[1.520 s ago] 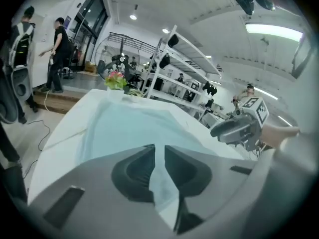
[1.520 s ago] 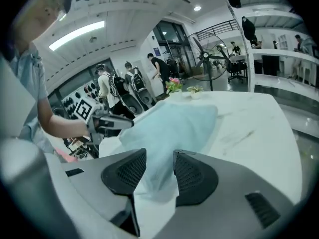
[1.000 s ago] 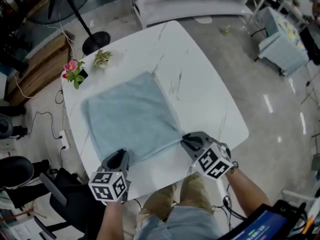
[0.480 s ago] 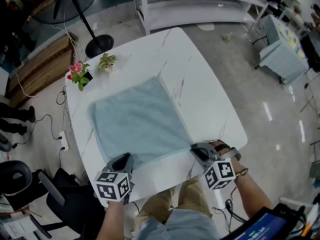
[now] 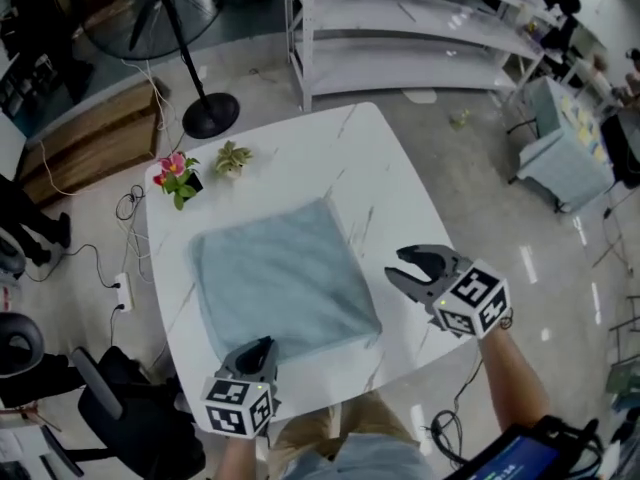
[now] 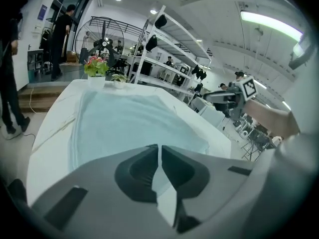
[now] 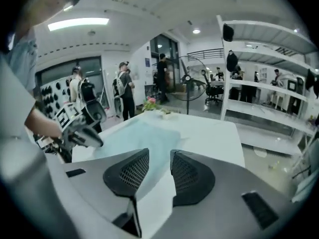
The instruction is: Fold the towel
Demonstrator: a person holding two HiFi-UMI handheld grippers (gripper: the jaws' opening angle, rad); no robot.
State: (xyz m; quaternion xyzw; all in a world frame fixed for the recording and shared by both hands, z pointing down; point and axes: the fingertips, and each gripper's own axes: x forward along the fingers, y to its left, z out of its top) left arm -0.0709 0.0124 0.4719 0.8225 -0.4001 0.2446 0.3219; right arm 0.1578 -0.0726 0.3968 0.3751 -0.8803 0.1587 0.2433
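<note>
A light blue towel [image 5: 283,278] lies flat on the white marble table [image 5: 390,158]. My left gripper [image 5: 262,347] sits at the towel's near edge, close to its near left corner. In the left gripper view its jaws [image 6: 159,149] are closing to a thin slit, with the towel [image 6: 129,123] reaching right up to the tips. My right gripper [image 5: 395,265] hangs above the table to the right of the towel's near right corner. Its jaws [image 7: 159,156] are opening, with nothing between them. The right gripper view shows the towel [image 7: 139,136] lying below and beyond.
Two small potted plants [image 5: 178,176] [image 5: 233,157] stand at the table's far left corner. A fan stand [image 5: 208,116] and a white shelving rack [image 5: 400,28] are beyond the table. A black chair [image 5: 120,408] is at the near left. People stand in the background.
My right gripper has let go of the towel's near right corner, opened, and risen away to the right. My left gripper has stayed at the near edge with its jaws drawn closer together.
</note>
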